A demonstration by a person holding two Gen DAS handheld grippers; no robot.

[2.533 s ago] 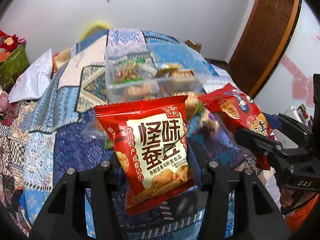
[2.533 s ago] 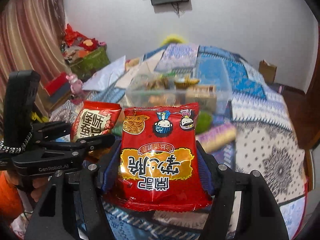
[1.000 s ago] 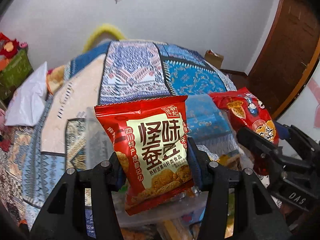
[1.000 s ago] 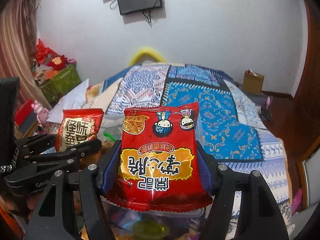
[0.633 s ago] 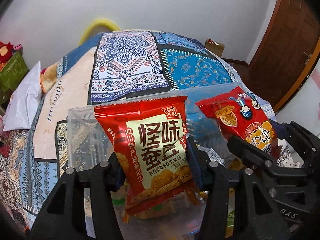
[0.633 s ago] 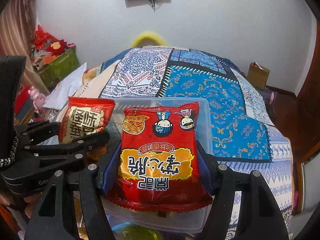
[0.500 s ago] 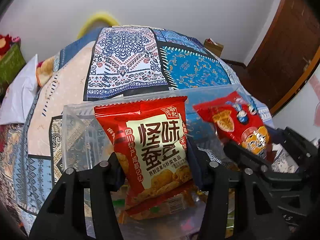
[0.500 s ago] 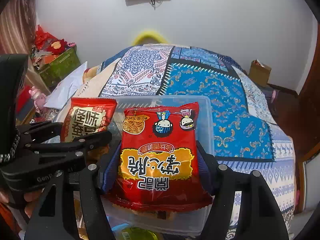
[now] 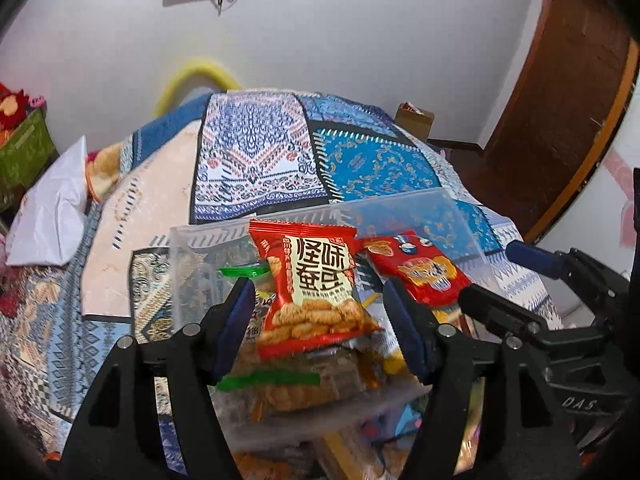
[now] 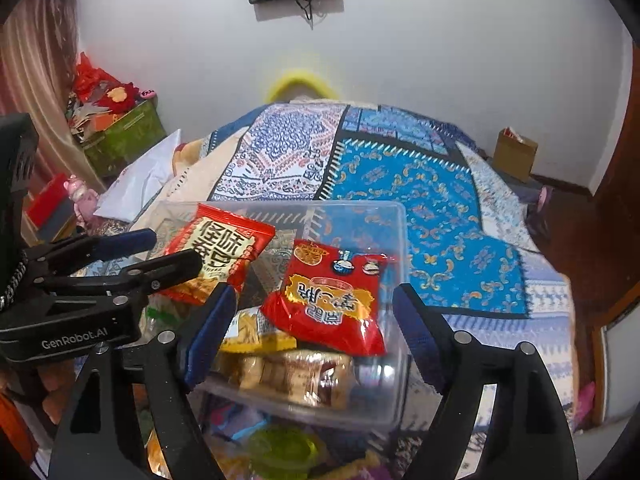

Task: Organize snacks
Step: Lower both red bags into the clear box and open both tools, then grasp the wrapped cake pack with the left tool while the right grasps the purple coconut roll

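A clear plastic box [image 9: 448, 216] [image 10: 392, 396] holds several snack packets on the bed. A red and cream bean snack bag [image 9: 316, 288] [image 10: 218, 258] lies loose on the pile in the box, between the spread fingers of my open left gripper [image 9: 320, 304]. A red noodle snack bag [image 10: 328, 300] [image 9: 420, 272] lies loose in the box too, between the spread fingers of my open right gripper [image 10: 312, 312]. Each gripper shows in the other's view: the right one [image 9: 520, 316], the left one [image 10: 132, 268].
The box sits on a blue patchwork quilt [image 10: 432, 200]. More snacks, one a green packet [image 10: 280, 448], lie on the bed in front of the box. A white pillow [image 9: 52, 208] is at the left, a wooden door [image 9: 560, 92] at the right.
Both grippers have opened. The bean snack bag and the noodle snack bag have dropped out of the fingers into the clear box.
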